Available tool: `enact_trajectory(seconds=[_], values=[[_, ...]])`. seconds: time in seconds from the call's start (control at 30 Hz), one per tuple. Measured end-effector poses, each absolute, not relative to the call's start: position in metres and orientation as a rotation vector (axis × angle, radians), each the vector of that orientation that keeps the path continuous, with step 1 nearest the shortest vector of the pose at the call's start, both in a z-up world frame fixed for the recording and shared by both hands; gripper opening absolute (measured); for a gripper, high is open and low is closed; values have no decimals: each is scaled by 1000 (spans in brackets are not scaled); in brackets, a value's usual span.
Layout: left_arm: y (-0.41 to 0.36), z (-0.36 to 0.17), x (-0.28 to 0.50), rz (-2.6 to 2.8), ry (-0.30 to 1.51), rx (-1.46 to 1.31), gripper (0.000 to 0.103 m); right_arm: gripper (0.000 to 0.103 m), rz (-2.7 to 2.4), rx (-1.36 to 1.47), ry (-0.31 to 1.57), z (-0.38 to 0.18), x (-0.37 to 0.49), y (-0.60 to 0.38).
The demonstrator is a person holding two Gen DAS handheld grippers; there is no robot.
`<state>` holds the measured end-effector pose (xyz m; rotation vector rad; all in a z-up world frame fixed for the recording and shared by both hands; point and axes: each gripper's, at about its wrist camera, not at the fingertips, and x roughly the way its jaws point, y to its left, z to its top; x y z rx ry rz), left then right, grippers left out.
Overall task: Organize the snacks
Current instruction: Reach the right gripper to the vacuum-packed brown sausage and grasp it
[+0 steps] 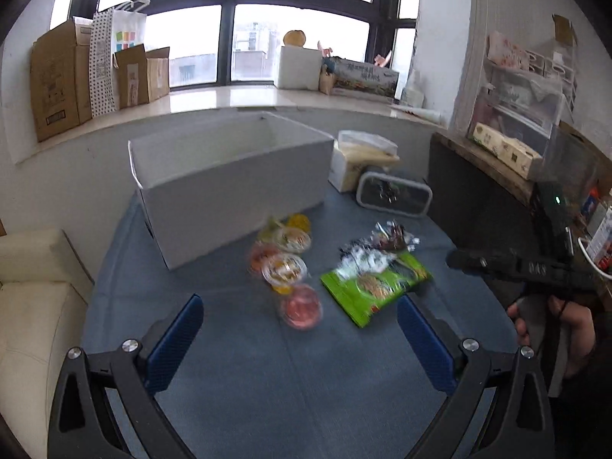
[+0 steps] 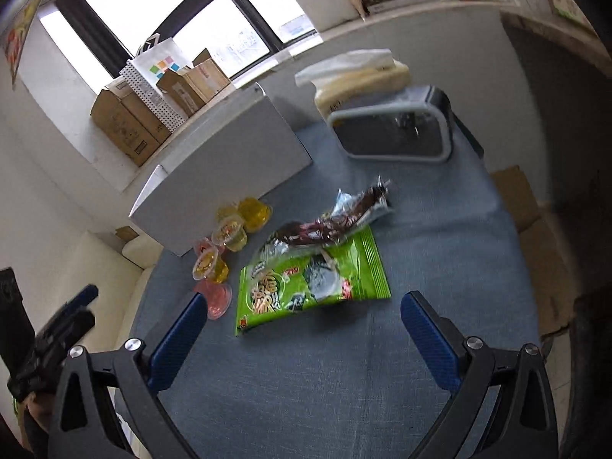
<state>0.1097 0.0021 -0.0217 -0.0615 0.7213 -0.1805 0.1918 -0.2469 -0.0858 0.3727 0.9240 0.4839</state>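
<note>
On the blue cloth-covered table the snacks lie in two loose groups in front of a large white open-topped cardboard box. The left gripper, with blue textured pads on black arms, hangs above the near part of the table with its jaws spread wide and nothing between them. The right gripper is likewise released, jaws wide apart, hovering over the cloth just short of the packets.

A cluster of small clear plastic jelly cups, yellow, orange and pink, sits close to the box's front wall, some upright with printed lids, one pink cup nearest the grippers. Just to their right lies a flat bright green foil snack packet, and on its far end rests a crumpled silver and dark brown wrapper, overlapping it.

Behind the packets stands a grey-rimmed rectangular clear container, and behind that a cream tissue box with white tissue sticking out. In the left wrist view the person's right hand grips the black handle of the other tool at the table's right edge. The white box's interior looks bare as far as it shows
</note>
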Motion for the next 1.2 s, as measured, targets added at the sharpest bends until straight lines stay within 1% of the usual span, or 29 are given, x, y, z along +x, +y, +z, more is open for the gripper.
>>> enact_trajectory(seconds=[0.07, 0.2, 0.57, 0.6, 0.63, 0.7, 0.73, 0.77, 0.8, 0.83, 0.87, 0.9, 0.93, 1.0, 1.2], values=[[-4, -26, 105, -189, 733, -56, 103, 103, 504, 429, 912, -91, 199, -245], [-8, -28, 103, -194, 741, -40, 103, 103, 471, 504, 949, -107, 220, -236], [-7, -44, 120, -204, 783, -53, 103, 103, 299, 560, 932, -126, 259, -216], [-7, -45, 120, -207, 786, -54, 103, 101, 288, 538, 926, -126, 262, -213], [-6, -47, 122, -209, 790, -56, 103, 97, 283, 520, 921, -126, 265, -212], [-6, -50, 124, -210, 796, -58, 103, 93, 264, 468, 915, -125, 271, -206], [-5, -51, 125, -211, 799, -60, 103, 87, 259, 447, 912, -126, 272, -207], [-4, -53, 126, -211, 803, -63, 103, 84, 253, 427, 919, -126, 275, -205], [-3, -54, 127, -208, 806, -67, 103, 76, 250, 411, 930, -127, 278, -204], [-2, -55, 129, -208, 807, -73, 103, 62, 252, 399, 938, -128, 281, -203], [-1, -56, 129, -210, 808, -81, 103, 52, 263, 389, 947, -129, 283, -203], [-1, -57, 130, -210, 810, -85, 103, 43, 284, 387, 954, -132, 286, -205], [0, -58, 131, -208, 812, -85, 103, 37, 296, 369, 957, -132, 287, -204], [0, -60, 132, -205, 816, -85, 103, 34, 306, 314, 945, -128, 286, -200], [2, -60, 134, -210, 812, -96, 103, 31, 354, 172, 886, -102, 275, -186]])
